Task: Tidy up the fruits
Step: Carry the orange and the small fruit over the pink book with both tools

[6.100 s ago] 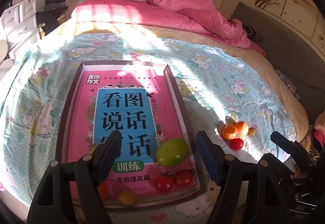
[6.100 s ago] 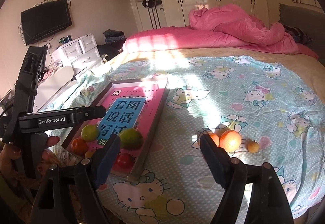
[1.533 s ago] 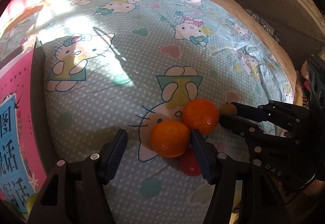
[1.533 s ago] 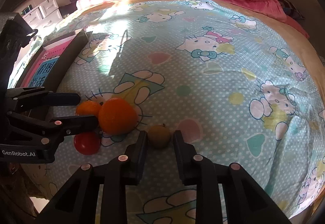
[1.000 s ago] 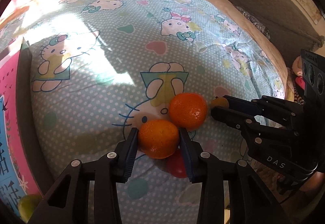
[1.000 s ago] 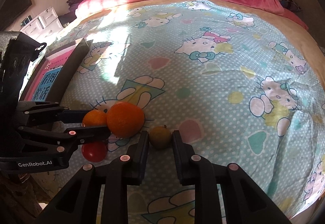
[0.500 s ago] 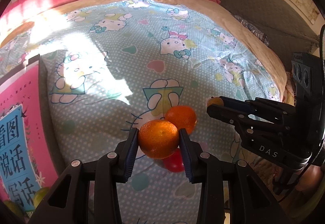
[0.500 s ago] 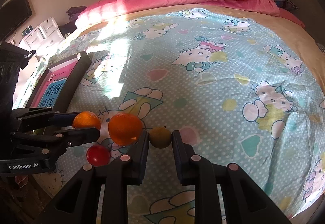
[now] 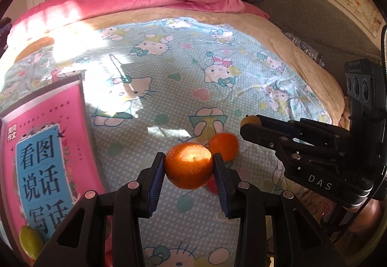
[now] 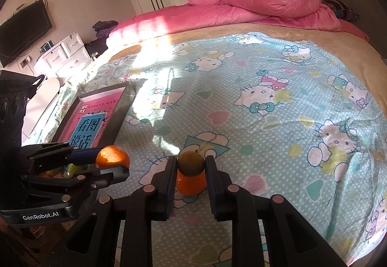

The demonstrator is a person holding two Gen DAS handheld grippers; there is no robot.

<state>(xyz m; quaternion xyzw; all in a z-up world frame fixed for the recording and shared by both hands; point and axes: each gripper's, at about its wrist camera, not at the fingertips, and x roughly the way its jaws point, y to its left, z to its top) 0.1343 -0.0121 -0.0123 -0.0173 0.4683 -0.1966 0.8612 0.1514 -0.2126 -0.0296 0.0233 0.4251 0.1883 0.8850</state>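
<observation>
Tray (image 9: 83,87): dark-walled box at the left on the cartoon-cat bedsheet (image 9: 169,87), lined with a pink book (image 9: 46,146) with a blue title panel; a green fruit (image 9: 30,241) lies at its near end, just beside the book's lower edge.
Left gripper (image 9: 189,165): jaws partly apart and clamped on a mandarin (image 9: 189,165), blue pads pressing its two sides; the fruit hangs clear of the sheet, right of the tray.
Second mandarin (image 9: 223,146): on the sheet just behind and right of the held one, over a cat print.
Red fruit (image 9: 211,184): small and round, only a sliver showing below the held mandarin, against the right finger; what kind it is cannot be told.
Right gripper (image 10: 191,163): jaws drawn close together and clamped on a small brownish-green fruit (image 10: 191,163), raised above the sheet; in the right wrist view the second mandarin sits directly beneath it.
Seen from the left wrist: the right gripper (image 9: 250,124) reaches in from the right, well away from the tray, its small fruit (image 9: 250,120) showing at the fingertips.
</observation>
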